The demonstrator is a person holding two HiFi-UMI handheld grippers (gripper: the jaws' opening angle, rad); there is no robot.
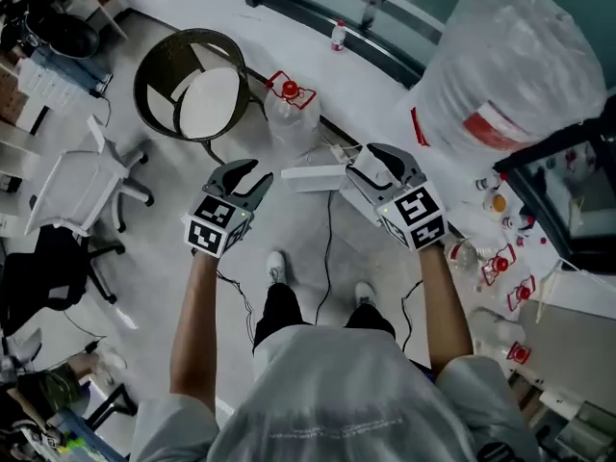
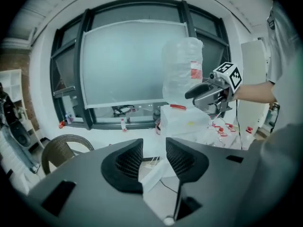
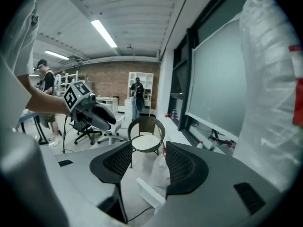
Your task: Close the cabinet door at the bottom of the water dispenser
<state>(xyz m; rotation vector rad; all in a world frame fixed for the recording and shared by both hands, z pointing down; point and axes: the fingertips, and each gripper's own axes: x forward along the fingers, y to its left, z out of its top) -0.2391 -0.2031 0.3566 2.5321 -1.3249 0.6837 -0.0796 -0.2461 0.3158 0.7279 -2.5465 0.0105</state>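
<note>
The water dispenser's big bottle [image 1: 510, 56], wrapped in clear plastic, stands at the upper right, ahead and right of both grippers. In the left gripper view the bottle [image 2: 182, 70] sits on a white body [image 2: 184, 122]. A dark-framed panel [image 1: 568, 186] juts out at the right edge; I cannot tell whether it is the cabinet door. My left gripper [image 1: 248, 176] [image 2: 154, 157] is held over the floor, open and empty. My right gripper [image 1: 361, 166] [image 3: 148, 162] is also open and empty, level with it and short of the dispenser. Each gripper shows in the other's view, right [image 2: 201, 96] and left [image 3: 102, 117].
A long white box [image 1: 313, 178] with a cable lies on the floor between the grippers. A round wicker chair [image 1: 192, 85] and a clear bag [image 1: 289, 104] stand ahead, an office chair [image 1: 82, 195] to the left. Small red-tagged bottles [image 1: 500, 263] lie at the dispenser's foot.
</note>
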